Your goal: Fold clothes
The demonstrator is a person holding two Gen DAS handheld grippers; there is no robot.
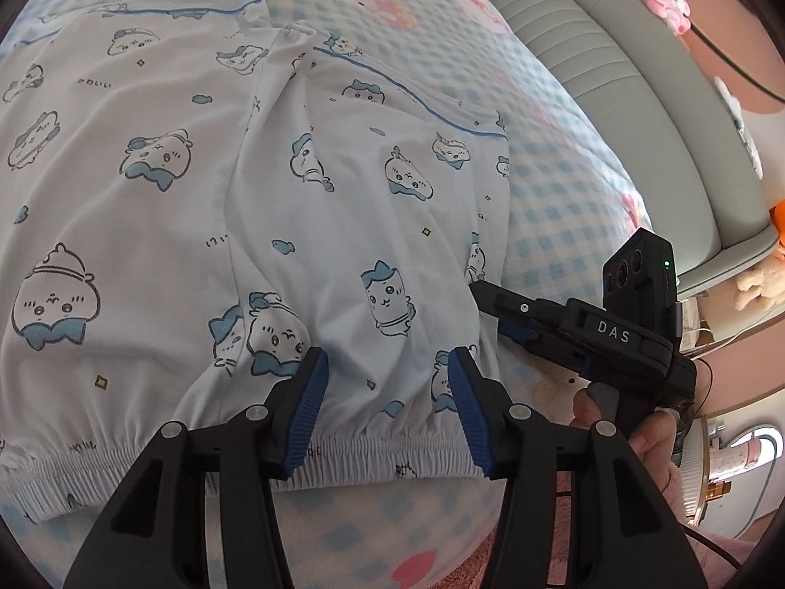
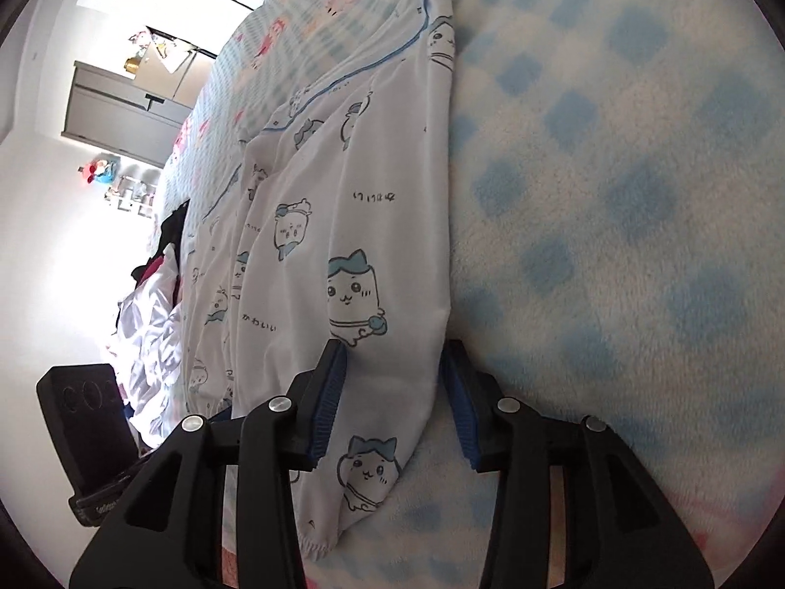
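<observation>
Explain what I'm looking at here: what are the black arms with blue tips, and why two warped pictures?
Each picture comes from a fisheye camera on a hand-held claw, looking along its fingers. There is no robot; a person's hand holds the right claw in the left view. White pyjama shorts with cartoon prints lie on a blue checked blanket. The left claw is open over the elastic waistband. The right claw is open around the shorts' side edge. Nothing is gripped yet.

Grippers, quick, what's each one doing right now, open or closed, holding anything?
Left gripper: open, over the waistband of the pajama shorts, holding nothing.
Right gripper: open, straddling the shorts' side edge, not clamped.
</observation>
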